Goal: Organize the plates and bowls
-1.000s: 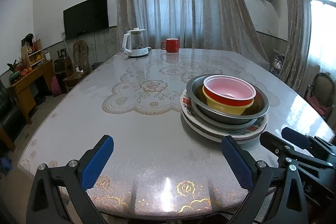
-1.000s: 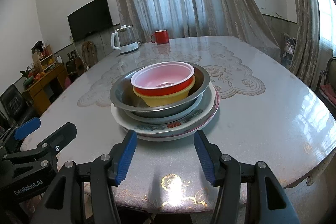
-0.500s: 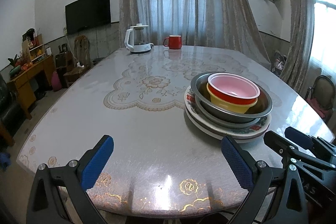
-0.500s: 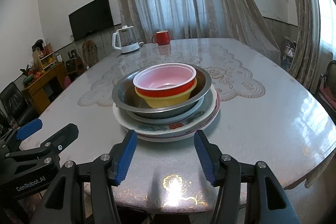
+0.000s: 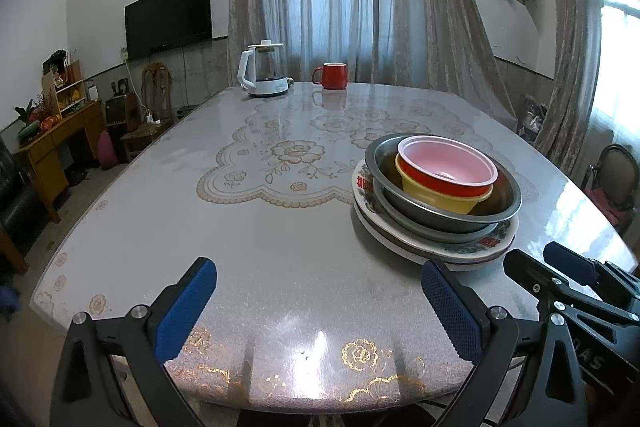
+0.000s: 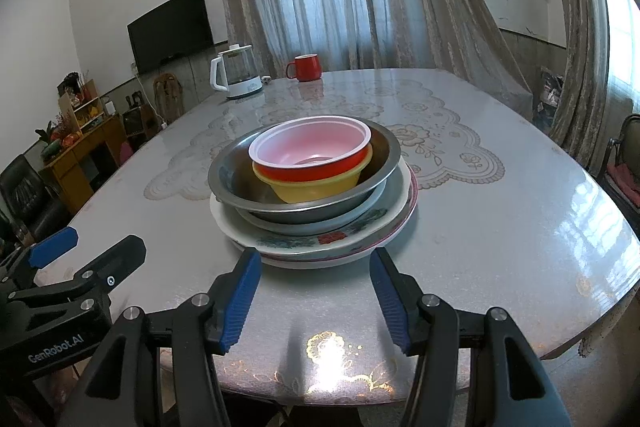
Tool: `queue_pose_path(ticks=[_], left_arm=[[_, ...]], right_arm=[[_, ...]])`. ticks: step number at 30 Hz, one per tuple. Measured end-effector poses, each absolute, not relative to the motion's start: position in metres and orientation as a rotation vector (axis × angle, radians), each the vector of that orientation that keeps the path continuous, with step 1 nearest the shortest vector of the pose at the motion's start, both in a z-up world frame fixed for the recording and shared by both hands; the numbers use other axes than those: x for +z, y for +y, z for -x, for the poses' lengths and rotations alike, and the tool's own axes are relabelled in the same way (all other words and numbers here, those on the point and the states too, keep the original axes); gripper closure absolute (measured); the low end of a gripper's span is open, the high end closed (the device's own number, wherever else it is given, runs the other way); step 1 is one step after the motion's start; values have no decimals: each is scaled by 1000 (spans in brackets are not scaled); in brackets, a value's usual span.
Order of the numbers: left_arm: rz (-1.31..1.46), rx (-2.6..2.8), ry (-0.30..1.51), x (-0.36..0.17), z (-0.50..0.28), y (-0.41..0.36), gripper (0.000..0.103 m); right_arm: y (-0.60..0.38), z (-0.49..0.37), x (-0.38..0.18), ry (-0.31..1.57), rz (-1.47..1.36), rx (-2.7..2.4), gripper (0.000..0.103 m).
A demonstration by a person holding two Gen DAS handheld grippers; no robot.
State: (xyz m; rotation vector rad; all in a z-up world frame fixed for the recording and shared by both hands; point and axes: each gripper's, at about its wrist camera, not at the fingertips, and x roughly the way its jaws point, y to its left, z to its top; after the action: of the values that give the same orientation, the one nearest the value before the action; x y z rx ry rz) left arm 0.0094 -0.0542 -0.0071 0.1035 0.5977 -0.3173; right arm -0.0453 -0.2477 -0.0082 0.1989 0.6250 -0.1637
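scene: a glossy oval worktop (image 6: 500, 227) with a lace pattern under its clear cover, in a curtained living room.
stack: plates and bowls are already nested in one pile near the front edge of the worktop, right of centre in the left wrist view and dead centre in the right wrist view.
stack order: patterned plates (image 6: 320, 243) at the bottom, metal bowls (image 6: 304, 203) on them, then a yellow bowl (image 6: 316, 187), with a red bowl (image 6: 312, 151), pink inside, on top.
left tongs (image 5: 320, 311): open wide, nothing between the blue pads, poised over bare worktop to the left of the pile.
right tongs (image 6: 316, 295): partly open and empty, aimed straight at the near rim of the bottom plates, just short of touching.
far end: a white kettle (image 6: 236, 75) and a red mug (image 6: 306, 67), well apart from the pile.
step in hand: judging by the pile, sorting looks close to done; what remains is probably squaring it up or moving it.
how to do it well: grip the plate rim low and flat, since lifting one side would tip the loose bowls.
caution: the top bowls sit slightly off centre and look light; slow, level motion suits them, and the worktop looks slippery.
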Motion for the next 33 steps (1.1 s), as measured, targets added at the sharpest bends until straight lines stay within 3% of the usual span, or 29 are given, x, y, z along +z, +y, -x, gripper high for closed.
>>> queue_pose_path(ticks=[33], left_arm=[[-101, -333, 628, -13, -12, -56, 0]], right_arm=[[-247, 42, -13, 652, -192, -158, 46]])
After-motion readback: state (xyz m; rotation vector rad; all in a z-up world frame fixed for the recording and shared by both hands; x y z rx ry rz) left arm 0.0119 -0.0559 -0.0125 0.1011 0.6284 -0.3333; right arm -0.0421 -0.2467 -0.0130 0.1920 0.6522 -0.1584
